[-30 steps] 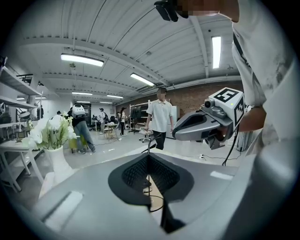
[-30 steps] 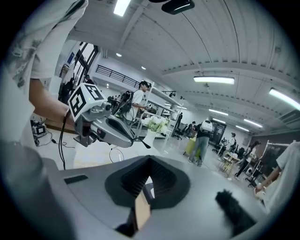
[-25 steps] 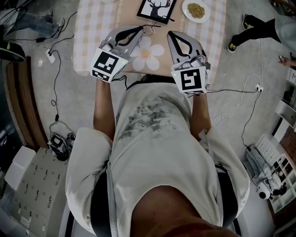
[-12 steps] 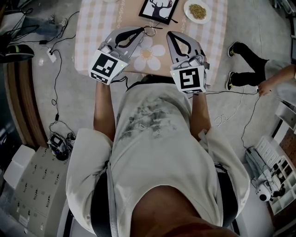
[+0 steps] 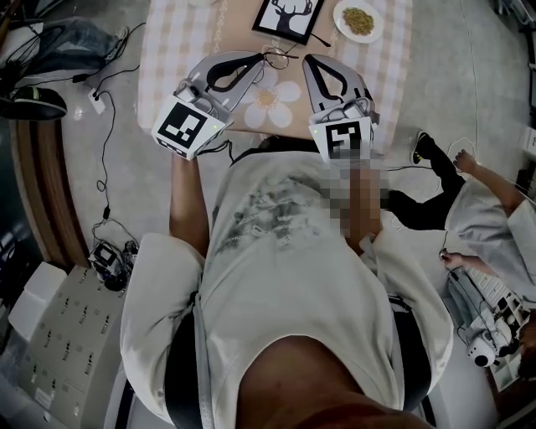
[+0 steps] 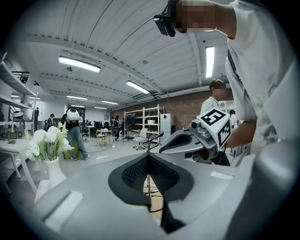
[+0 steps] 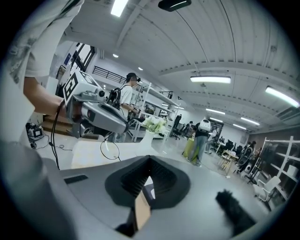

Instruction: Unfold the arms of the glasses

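The thin wire-framed glasses (image 5: 277,58) hang just above the checked table (image 5: 172,50), pinched at the tip of my left gripper (image 5: 257,57), which is shut on them. In the right gripper view one round lens (image 7: 109,150) dangles below the left gripper (image 7: 101,115). In the left gripper view a thin arm of the glasses (image 6: 149,140) sticks up past the closed jaws. My right gripper (image 5: 308,60) hovers a short way to the right of the glasses, shut with nothing in it and apart from the frame.
A framed deer picture (image 5: 286,18) and a plate of food (image 5: 358,20) lie at the table's far side. A flower-shaped mat (image 5: 270,96) lies under the grippers. A vase of white flowers (image 6: 47,150) stands on the table. A person (image 5: 494,209) crouches on the floor at right.
My left gripper has lifted a little with the glasses in it. The right gripper has stayed put. A person on the floor at right has come nearer.
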A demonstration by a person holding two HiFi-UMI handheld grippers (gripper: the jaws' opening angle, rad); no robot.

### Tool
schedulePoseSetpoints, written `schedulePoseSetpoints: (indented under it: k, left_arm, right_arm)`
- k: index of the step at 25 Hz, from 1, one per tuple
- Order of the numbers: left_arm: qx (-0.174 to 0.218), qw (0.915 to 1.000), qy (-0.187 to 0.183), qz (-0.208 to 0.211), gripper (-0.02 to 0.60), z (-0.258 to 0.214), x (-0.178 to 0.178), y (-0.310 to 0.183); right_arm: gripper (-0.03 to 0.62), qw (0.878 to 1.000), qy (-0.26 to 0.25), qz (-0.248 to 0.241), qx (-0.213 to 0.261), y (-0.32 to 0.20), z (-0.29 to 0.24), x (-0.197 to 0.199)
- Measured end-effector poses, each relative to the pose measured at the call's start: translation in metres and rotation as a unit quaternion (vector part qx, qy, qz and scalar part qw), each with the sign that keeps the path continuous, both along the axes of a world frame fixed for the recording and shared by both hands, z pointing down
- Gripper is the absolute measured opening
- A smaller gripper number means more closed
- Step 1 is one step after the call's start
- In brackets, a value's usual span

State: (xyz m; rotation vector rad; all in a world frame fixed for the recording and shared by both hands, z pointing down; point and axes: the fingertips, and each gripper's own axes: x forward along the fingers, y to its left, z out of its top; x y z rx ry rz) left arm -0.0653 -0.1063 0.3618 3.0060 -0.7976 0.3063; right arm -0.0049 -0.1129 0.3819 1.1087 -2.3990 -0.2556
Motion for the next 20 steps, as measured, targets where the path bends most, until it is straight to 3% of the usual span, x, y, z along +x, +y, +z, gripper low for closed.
schedulePoseSetpoints:
  k: [14,20]
  left_arm:
    - [0.001,0.9989,0.047,-0.006,0.008,-0.028,-0.004,-0.001]
    - [0.007,0.9986,0.051,-0.010,0.008,-0.036,-0.006,-0.001]
  right_arm:
    - [0.015,0.999,-0.051,0.001,0.005,0.003,-0.015,0.003]
    - [0.015,0.997,-0.074,0.002,-0.001,0.005,-0.018,0.009]
